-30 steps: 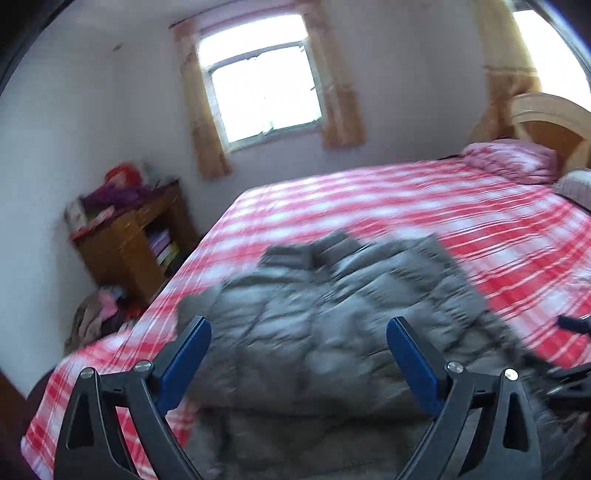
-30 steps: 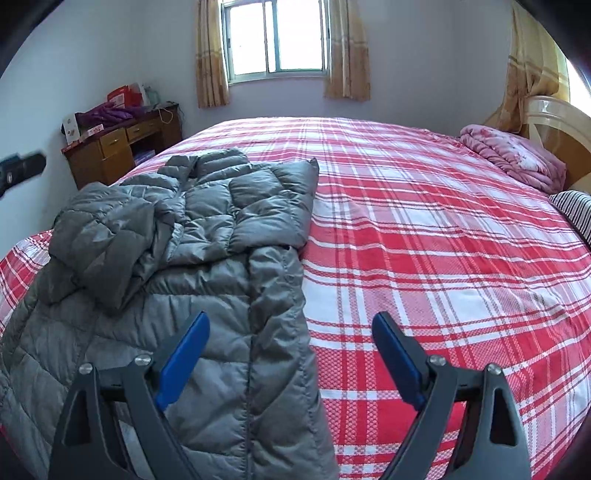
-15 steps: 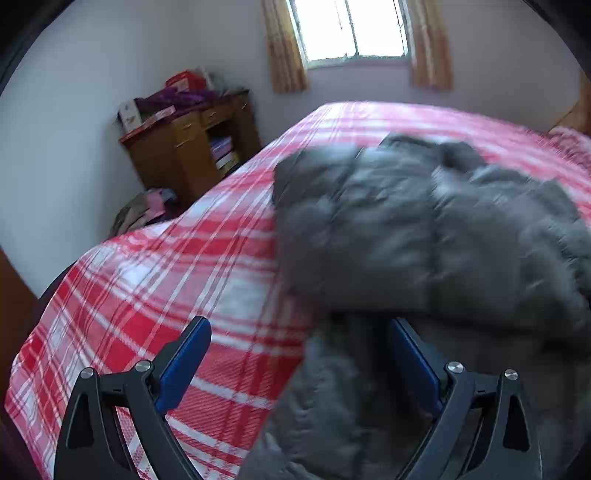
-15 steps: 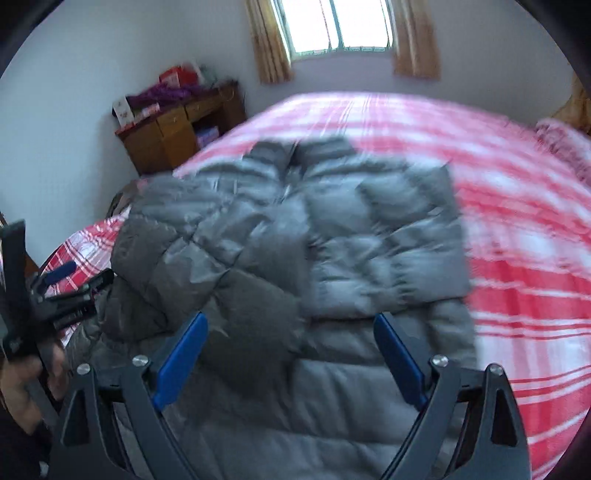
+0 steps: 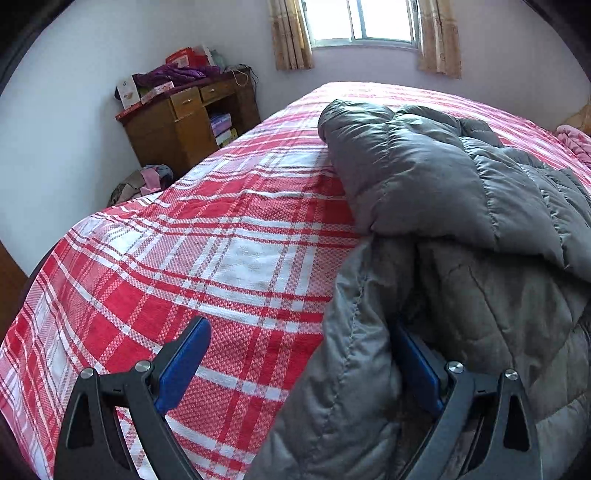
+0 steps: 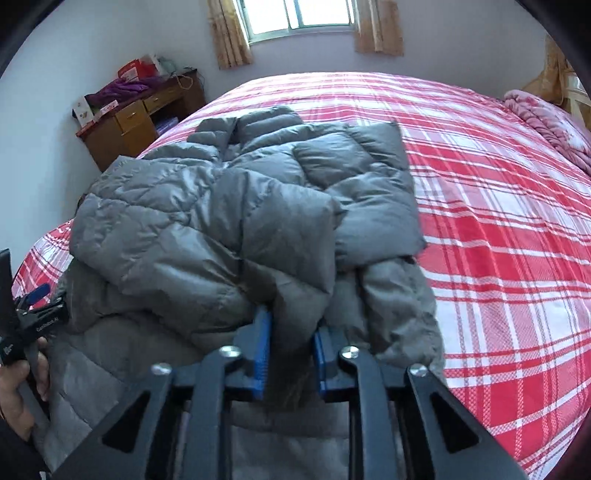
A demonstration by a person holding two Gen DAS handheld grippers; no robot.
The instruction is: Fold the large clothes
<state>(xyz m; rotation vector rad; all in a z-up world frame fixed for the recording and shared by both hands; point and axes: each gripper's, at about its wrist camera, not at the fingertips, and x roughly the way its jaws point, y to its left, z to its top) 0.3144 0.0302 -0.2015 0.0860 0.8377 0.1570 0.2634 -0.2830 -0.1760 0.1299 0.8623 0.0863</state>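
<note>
On the red-and-white plaid bed (image 6: 498,221) lies a grey puffer jacket (image 6: 229,221), spread over the side nearest the cameras, sleeves folded in over the body, collar end pointing toward the window (image 6: 299,14). Jacket partly bunched, quilted panels puffed up.

Right gripper (image 6: 290,356): blue pads clenched on a fold of jacket fabric at the near edge, cloth pinched between both pads, jaws nearly together. Folded sleeve sits just ahead of the pinch.

Left gripper (image 5: 299,365): jaws spread wide, released. Its left blue pad hangs over bare bedspread; its right pad is tucked against and partly under the jacket's edge (image 5: 354,350), fabric draped between the two pads but not pinched. In the right wrist view the left gripper (image 6: 38,295) shows at the far left frame edge, held by the person's hand (image 6: 18,391), beside the jacket's left side.

Wooden desk (image 5: 184,122) stands against the wall beyond the bed corner: purple cloth (image 5: 170,72) and boxes on top, drawers shut, open lower shelf holding stacked books or boxes (image 5: 221,125), can't tell which. Pile of clothes (image 5: 144,181) on the floor beside the desk. Pink blanket (image 6: 543,122) at the far right of the bed. Curtains (image 6: 229,33) flank the window.
</note>
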